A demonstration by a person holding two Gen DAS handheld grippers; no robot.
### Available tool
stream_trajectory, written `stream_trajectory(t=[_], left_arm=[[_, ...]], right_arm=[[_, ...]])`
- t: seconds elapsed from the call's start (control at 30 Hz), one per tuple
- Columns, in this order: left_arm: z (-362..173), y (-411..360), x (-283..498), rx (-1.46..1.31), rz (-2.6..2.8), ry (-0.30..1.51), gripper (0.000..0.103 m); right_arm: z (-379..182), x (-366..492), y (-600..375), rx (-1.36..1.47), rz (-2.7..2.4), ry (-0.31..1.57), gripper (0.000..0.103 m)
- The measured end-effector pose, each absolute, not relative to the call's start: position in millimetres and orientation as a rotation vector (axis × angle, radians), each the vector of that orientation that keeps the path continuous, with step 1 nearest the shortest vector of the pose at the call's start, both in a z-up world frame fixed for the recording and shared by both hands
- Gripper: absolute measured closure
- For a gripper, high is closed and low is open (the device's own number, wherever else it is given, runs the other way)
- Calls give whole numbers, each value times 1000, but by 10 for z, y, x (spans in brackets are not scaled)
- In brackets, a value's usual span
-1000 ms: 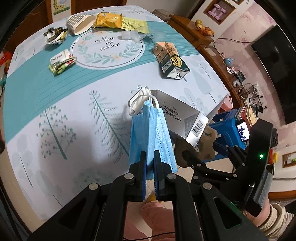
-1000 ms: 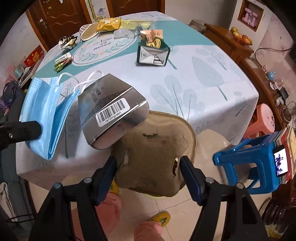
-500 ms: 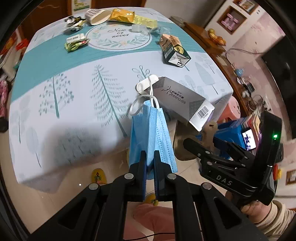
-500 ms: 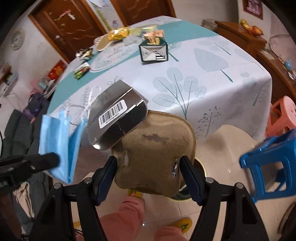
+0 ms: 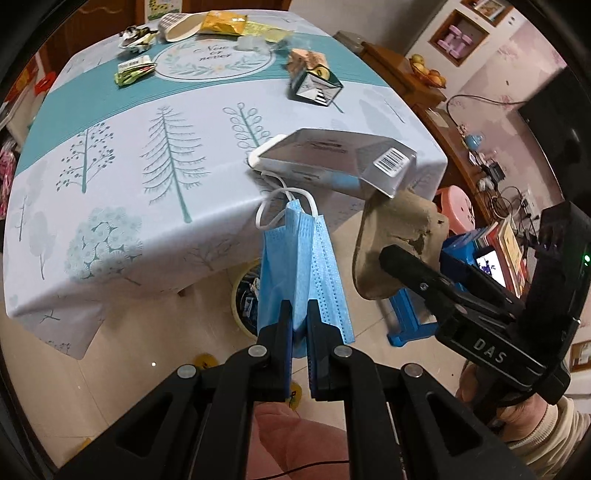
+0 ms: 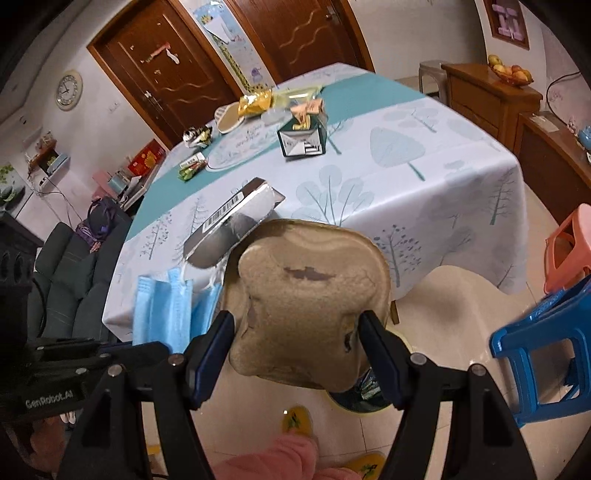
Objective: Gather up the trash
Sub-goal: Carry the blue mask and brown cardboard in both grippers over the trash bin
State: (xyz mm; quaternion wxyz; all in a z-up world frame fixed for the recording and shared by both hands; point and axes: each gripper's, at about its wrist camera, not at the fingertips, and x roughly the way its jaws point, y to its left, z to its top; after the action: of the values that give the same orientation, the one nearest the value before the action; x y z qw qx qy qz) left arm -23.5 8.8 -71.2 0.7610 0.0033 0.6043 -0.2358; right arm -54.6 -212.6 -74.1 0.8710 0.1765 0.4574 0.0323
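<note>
Blue mask (image 5: 301, 266), soft and light, is pinched by the left gripper (image 5: 299, 314); stiff pulp tray (image 6: 310, 306) is clamped at its edges by the right gripper (image 6: 297, 332).

Table (image 5: 110, 229) carries wrappers (image 5: 135, 70), carton (image 5: 314, 83), paper cup (image 5: 181, 29).

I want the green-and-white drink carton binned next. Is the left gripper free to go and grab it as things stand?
Probably not. The left gripper is shut on the folded blue face mask, so it has no free grip. The green-and-white drink carton lies unobstructed far across the tablecloth; the mask must be dropped first.
</note>
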Motion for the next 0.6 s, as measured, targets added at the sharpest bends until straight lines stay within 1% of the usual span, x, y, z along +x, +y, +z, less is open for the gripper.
stream_trajectory(t=[0.37,0.6], left_arm=[[-925,-46,-231,21,-590,1359,99],[-1112,-141,-242,42,-625,1381,99]], right_arm=[[-737,-834,-2200,355,6,939,33],[-879,-965,-2250,360,-45,959,33]])
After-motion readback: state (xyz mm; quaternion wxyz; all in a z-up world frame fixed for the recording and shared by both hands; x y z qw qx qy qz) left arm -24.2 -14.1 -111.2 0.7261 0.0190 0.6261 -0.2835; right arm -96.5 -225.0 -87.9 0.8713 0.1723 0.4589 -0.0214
